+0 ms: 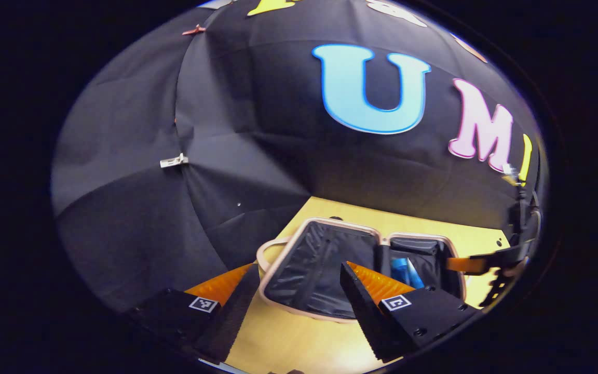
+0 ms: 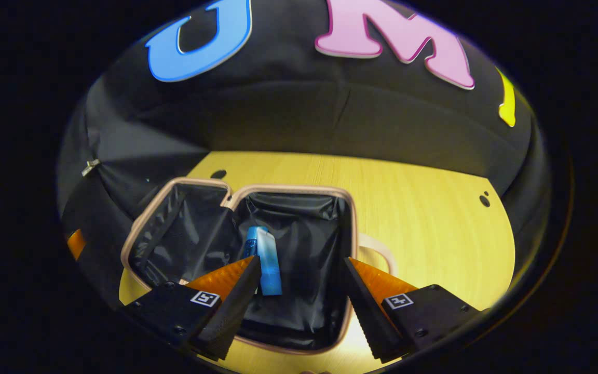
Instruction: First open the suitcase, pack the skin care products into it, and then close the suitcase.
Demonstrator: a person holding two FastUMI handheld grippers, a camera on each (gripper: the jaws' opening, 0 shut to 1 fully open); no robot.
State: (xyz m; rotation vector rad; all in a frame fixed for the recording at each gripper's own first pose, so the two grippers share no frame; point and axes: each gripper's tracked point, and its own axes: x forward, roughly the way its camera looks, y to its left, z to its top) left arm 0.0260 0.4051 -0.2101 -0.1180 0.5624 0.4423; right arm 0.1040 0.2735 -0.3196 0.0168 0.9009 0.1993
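Note:
A small suitcase (image 1: 330,223) with a pale pink rim lies fully open on the yellow wooden table, both black-lined halves facing up. In the right gripper view the suitcase (image 2: 288,188) is just beyond my fingers, and blue skin care tubes (image 2: 265,254) lie in its right half. The same blue tubes (image 1: 405,270) show in the left gripper view, in the half farther from me. My left gripper (image 1: 299,311) hangs open above the table in front of the empty half. My right gripper (image 2: 299,311) is open over the half with the tubes, holding nothing. The right gripper (image 1: 486,265) also reaches in over that half's edge.
The table (image 2: 423,218) has bare wood to the right of the case, with small holes (image 2: 485,198) near its far edge. The suitcase's carry handle (image 2: 382,254) sticks out on that side. Black cloth walls close in behind and left, held by a metal clip (image 1: 173,161).

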